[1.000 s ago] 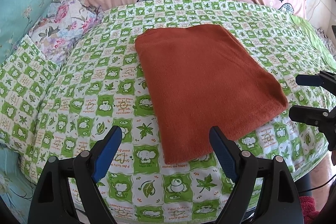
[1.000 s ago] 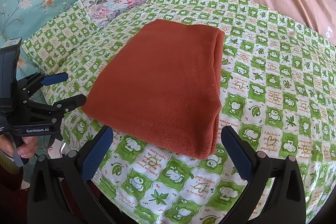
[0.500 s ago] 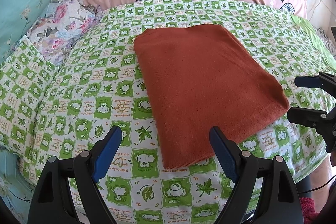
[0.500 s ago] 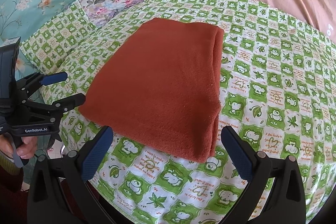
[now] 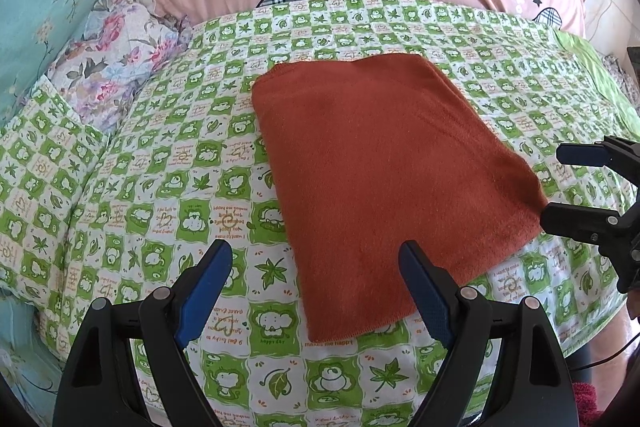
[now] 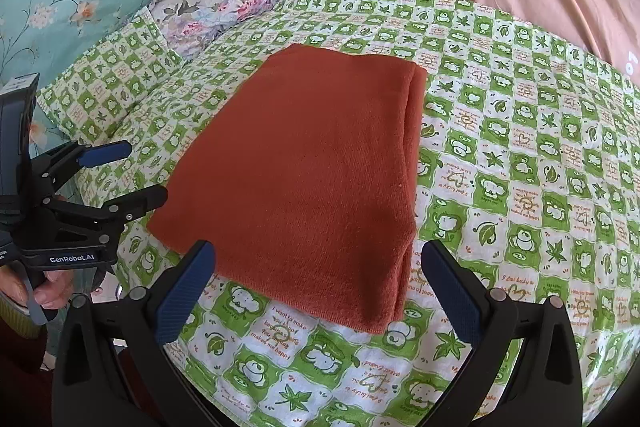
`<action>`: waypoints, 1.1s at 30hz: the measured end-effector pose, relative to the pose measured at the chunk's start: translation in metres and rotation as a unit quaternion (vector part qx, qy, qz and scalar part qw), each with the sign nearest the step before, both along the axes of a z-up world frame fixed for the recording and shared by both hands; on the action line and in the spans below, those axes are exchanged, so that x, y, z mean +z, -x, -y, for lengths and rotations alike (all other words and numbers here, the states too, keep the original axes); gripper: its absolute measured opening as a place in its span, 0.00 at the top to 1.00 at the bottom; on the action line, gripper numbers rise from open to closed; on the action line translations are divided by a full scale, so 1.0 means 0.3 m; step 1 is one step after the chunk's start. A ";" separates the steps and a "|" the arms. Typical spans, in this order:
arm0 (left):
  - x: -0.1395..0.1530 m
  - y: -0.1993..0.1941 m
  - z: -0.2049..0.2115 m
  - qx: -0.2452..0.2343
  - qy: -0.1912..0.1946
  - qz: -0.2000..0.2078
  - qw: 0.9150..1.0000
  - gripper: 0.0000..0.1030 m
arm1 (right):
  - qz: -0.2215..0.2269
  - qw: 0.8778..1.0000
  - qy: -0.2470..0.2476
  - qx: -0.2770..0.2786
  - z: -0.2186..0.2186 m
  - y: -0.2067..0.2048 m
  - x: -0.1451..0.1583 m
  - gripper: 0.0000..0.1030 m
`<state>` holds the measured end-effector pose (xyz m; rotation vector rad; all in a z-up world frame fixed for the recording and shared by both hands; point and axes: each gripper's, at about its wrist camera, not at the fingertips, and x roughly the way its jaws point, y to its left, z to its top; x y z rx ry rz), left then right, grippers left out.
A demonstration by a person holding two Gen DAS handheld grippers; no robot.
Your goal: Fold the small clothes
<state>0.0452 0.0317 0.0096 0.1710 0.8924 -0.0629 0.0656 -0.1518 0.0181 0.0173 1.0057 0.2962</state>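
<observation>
Both tools hover wide, empty.
The rust-red folded fleece cloth seems layered at 3 o'clock; pinching one layer could unfold it.

Left gripper and right gripper, both spread wide.

"GenRobot.AI" on left hand-held gripper; "happy day" on sheet.

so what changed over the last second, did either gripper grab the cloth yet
No grab yet. Both cameras show the rust-red cloth sliding slightly lower and closer in view, so both grippers eased a little toward it. The left gripper and right gripper are open as before, holding nothing. The cloth lies folded flat on the green checked sheet, unchanged.
</observation>
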 end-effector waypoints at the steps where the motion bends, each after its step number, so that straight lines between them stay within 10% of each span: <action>1: 0.002 -0.004 0.002 -0.001 -0.001 0.001 1.000 0.17 | 0.000 1.000 0.000 0.000 0.001 -0.003 -0.001 0.01; 33: 0.005 -0.172 -0.003 0.023 0.007 0.008 1.000 0.17 | -0.011 1.000 -0.015 -0.012 0.049 -0.166 -0.028 0.01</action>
